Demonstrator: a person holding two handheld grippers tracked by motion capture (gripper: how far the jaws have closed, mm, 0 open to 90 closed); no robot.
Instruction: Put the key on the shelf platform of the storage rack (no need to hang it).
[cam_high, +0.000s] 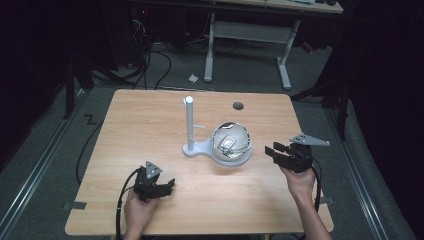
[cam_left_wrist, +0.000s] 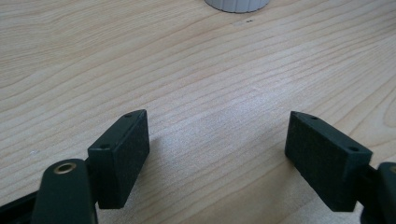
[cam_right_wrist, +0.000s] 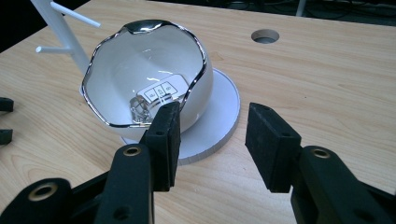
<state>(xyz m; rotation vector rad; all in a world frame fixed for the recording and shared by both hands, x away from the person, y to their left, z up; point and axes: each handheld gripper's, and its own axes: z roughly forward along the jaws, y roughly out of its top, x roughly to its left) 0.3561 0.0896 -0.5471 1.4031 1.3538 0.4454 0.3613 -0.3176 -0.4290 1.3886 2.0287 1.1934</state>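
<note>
A light wooden table (cam_high: 150, 125) is seen from above, with a white stand (cam_high: 192, 145) near its middle. The stand is made up of an upright post (cam_high: 189, 122) with short pegs and a round flat base (cam_right_wrist: 219, 116), on which a white egg-shaped bowl (cam_high: 231, 144) with a jagged silver rim is seated. Inside the bowl a car key fob (cam_right_wrist: 156, 95) is lying, with three small buttons on its face; the marks on the buttons are too small to be read. No brand or other writing can be made out on the bowl or the stand.

The left gripper (cam_high: 167, 186) is held low over the near left part of the table, well apart from the stand, which lies ahead of it and to its right. In the left gripper view its jaws are spread wide over bare wood, nothing is held between them, and the ribbed edge of the stand's base (cam_left_wrist: 237, 4) is seen at the top of the frame.

The right gripper (cam_high: 272, 151) is held to the right of the bowl, near it but not touching, and is pointed towards it. In the right gripper view its jaws are parted and empty, with the bowl and key fob just beyond the left jaw. A round hole (cam_high: 238, 106) is set in the tabletop behind the bowl.
</note>
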